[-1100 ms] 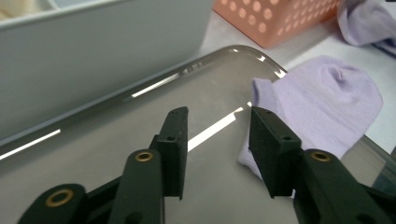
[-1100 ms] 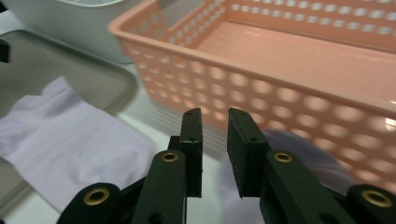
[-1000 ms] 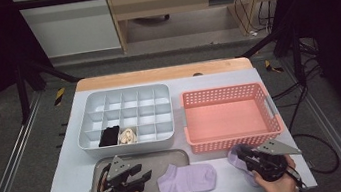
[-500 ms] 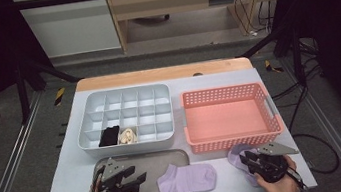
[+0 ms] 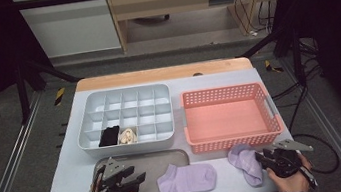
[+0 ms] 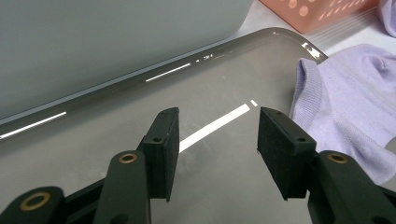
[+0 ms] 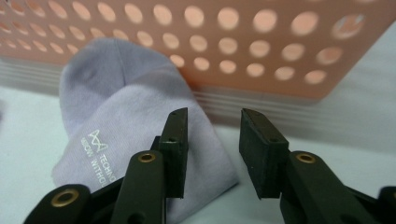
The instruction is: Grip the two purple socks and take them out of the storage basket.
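Observation:
Two lilac socks lie near the table's front edge. One sock [image 5: 188, 179] [image 6: 350, 121] rests flat, partly on the right end of a dark metal tray [image 5: 162, 157] [image 6: 140, 116]. The other sock [image 5: 245, 162] [image 7: 126, 121], with white lettering, lies against the front wall of the pink basket [image 5: 232, 117] [image 7: 261, 42]. My left gripper [image 5: 139, 177] [image 6: 219, 149] hovers open over the tray, left of the flat sock. My right gripper [image 5: 263, 158] [image 7: 212, 149] stands open at the right edge of the lettered sock, its left jaw over the fabric, nothing clamped.
A grey divided organiser [image 5: 128, 116] stands behind the tray, with a black item [image 5: 109, 136] and a cream item [image 5: 126, 136] in two front compartments. The pink basket's inside is bare. A wooden strip [image 5: 163, 73] borders the table's far edge.
The left gripper has shifted slightly lower and to the left over the tray. The right gripper has barely moved. The socks lie as before.

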{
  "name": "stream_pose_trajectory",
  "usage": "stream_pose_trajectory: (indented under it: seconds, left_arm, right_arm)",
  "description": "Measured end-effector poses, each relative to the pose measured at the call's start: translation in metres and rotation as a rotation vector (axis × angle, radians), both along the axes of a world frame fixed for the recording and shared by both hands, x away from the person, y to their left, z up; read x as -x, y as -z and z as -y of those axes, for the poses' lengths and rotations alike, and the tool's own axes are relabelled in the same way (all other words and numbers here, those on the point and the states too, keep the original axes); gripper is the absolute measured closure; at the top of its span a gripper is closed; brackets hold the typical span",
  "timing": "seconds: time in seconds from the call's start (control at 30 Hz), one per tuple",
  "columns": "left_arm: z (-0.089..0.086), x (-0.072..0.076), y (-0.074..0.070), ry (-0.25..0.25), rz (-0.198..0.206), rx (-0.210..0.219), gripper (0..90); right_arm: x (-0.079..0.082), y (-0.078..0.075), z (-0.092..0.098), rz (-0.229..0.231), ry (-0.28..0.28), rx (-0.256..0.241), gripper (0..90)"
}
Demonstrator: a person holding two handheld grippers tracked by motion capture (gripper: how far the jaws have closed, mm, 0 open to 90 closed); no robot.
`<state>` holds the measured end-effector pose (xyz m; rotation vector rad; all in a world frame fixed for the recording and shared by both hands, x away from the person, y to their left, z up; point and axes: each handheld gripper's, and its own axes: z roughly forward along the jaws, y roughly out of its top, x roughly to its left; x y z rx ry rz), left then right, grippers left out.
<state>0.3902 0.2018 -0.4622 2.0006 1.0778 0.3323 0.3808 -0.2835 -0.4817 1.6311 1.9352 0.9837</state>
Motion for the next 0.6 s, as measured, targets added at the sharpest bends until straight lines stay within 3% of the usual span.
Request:
stream_pose_trajectory:
  seconds: [0.07,0.17,0.23,0.4,0.43,0.47,0.6]
  left_arm:
    - [0.0,0.0,0.0,0.002,0.0,-0.001,48.2]
    - [0.0,0.0,0.0,0.003,0.0,-0.002,48.3]
    - [0.0,0.0,0.0,0.002,0.001,0.0,48.3]
    - [0.001,0.0,0.0,0.0,-0.001,-0.003,48.4]
    - [0.001,0.0,0.0,0.0,-0.001,-0.003,48.4]
    - [0.001,0.0,0.0,0.003,-0.001,-0.005,48.4]
    - [0.002,-0.001,0.001,0.003,-0.001,-0.008,48.4]
  right_arm:
    - [0.0,0.0,-0.001,-0.004,-0.019,-0.022,74.2]
    - [0.001,-0.004,-0.004,-0.008,-0.045,-0.007,85.8]
    - [0.002,-0.008,-0.006,0.004,-0.056,-0.007,86.3]
    - [0.011,-0.029,-0.023,0.098,-0.14,-0.011,85.8]
    - [0.011,-0.029,-0.023,0.098,-0.14,-0.011,85.8]
    - [0.014,-0.037,-0.038,0.129,-0.188,0.006,85.2]
    - [0.015,-0.042,-0.064,0.14,-0.265,0.021,85.3]
